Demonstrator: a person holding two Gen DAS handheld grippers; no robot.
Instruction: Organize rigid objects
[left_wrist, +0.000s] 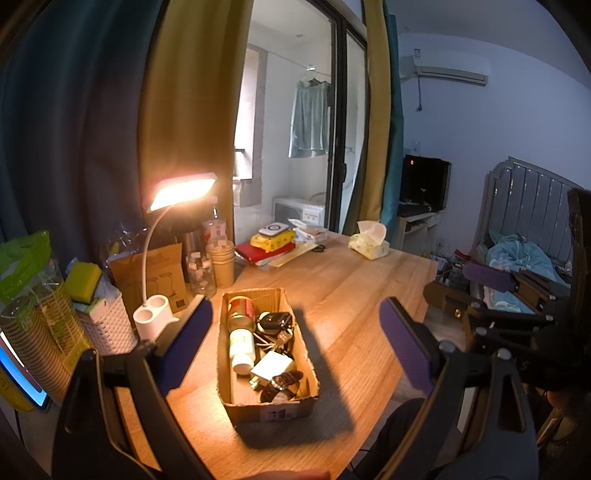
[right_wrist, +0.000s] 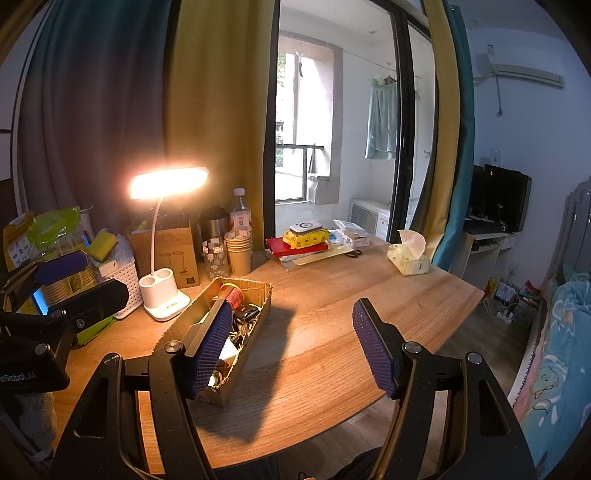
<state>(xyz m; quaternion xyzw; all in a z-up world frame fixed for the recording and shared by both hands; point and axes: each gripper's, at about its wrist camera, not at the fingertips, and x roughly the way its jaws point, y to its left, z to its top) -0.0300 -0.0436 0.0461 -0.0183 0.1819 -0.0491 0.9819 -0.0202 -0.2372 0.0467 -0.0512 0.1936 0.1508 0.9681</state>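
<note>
Both of my claws hang over the near edge of the wooden tabletop (left_wrist: 354, 280), tilted slightly downward. My left claw (left_wrist: 295, 347) has its purple pads spread wide, and nothing sits between them at pad height; the cardboard box (left_wrist: 271, 406) lies on the tabletop directly ahead of it, framed between the two fingers but untouched. My right claw (right_wrist: 299, 347) is also spread apart and empty, with bare tabletop ahead of it and the same cardboard box (right_wrist: 236, 373) off to its left, partly hidden behind its left finger.

Looking down the left claw, I see the box lying lengthwise away from me, its top open. At its far end lies a red-and-gold can (left_wrist: 241, 312). Just nearer than that is a black car key (left_wrist: 273, 320), then a white bottle with a pale green label (left_wrist: 242, 349), a white charger plug (left_wrist: 272, 366), and at the near end a dark strap-like item (left_wrist: 282, 384) that I cannot identify.

To the left of the left claw stands a lit white desk lamp (left_wrist: 155, 314), with a white woven basket (left_wrist: 107, 325) further left and a stack of paper cups (left_wrist: 221, 264) beyond the box. Far ahead of the right claw, a tissue pack (right_wrist: 408, 256) sits near the tabletop's back edge, and a red book with a yellow pack on top (right_wrist: 295, 245) lies left of it.
</note>
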